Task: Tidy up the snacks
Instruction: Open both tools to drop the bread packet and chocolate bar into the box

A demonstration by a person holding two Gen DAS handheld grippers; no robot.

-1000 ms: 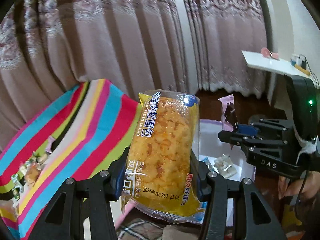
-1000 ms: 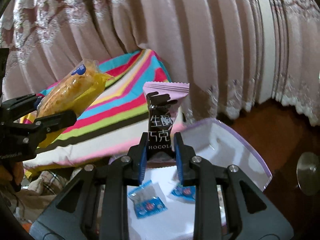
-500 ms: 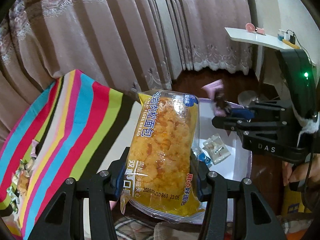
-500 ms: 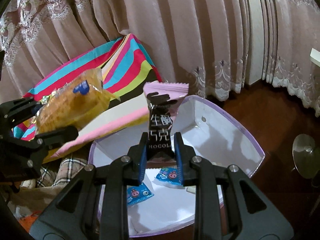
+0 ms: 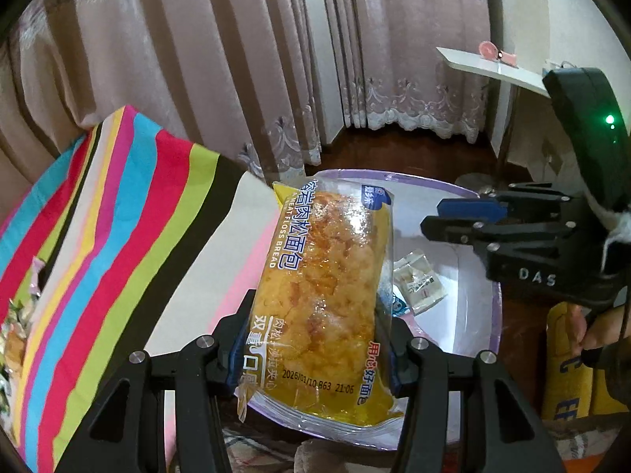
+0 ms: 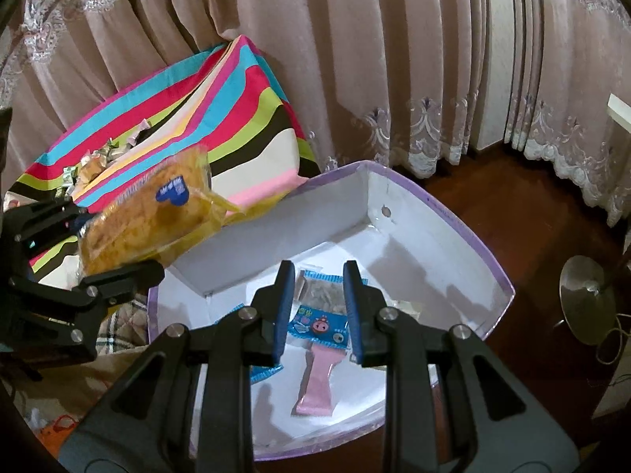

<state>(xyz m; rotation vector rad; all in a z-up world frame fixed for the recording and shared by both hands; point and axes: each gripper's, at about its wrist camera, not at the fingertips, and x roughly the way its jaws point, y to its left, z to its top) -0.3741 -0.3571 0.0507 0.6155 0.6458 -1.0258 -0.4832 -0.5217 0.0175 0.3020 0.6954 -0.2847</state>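
My left gripper is shut on a yellow meat floss bread pack, which it holds upright over the near rim of a white box with a purple edge. In the right wrist view the same bread pack hangs at the box's left corner. My right gripper stands over the box with its jaws apart and nothing between them. Below it a pink chocolate packet lies on the box floor, beside small blue packets. A white packet also lies inside.
A striped cloth covers the surface left of the box, with several small snacks scattered on it. Curtains hang behind. A white shelf and a round metal base stand on the wooden floor at the right.
The pink chocolate packet has left my right gripper and now lies in the box. Both grippers sank and tipped downward, and the bread pack came over the box.
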